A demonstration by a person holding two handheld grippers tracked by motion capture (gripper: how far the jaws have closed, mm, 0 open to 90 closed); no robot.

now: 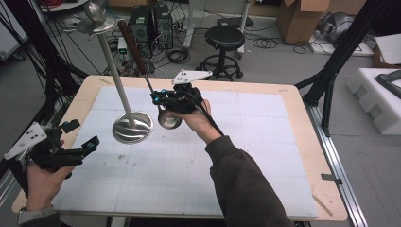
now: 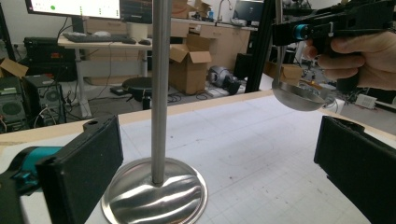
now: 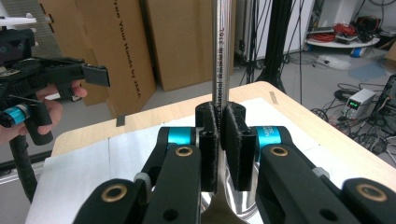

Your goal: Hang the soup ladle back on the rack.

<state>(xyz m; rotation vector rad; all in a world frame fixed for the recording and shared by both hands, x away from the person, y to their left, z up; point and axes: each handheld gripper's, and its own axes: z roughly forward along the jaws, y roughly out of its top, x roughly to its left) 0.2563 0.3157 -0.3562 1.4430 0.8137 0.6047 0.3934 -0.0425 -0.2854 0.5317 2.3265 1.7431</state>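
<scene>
At the table's (image 1: 302, 156) eight o'clock edge in the high view, the left gripper (image 1: 81, 135) is hovering released, its jaws standing wide apart with nothing between them. Ahead of it at about two o'clock, a steel stand (image 1: 133, 126) is sitting upright on the white mat (image 1: 246, 165), round base down, pole tilting toward eleven o'clock. Just right of that base, the right gripper (image 1: 158, 98) is grasping a ladle (image 1: 169, 119) by its metal shaft, jaws clenched on it; the bowl is hanging just above the mat while the wooden handle (image 1: 132, 46) is pointing toward eleven o'clock.
</scene>
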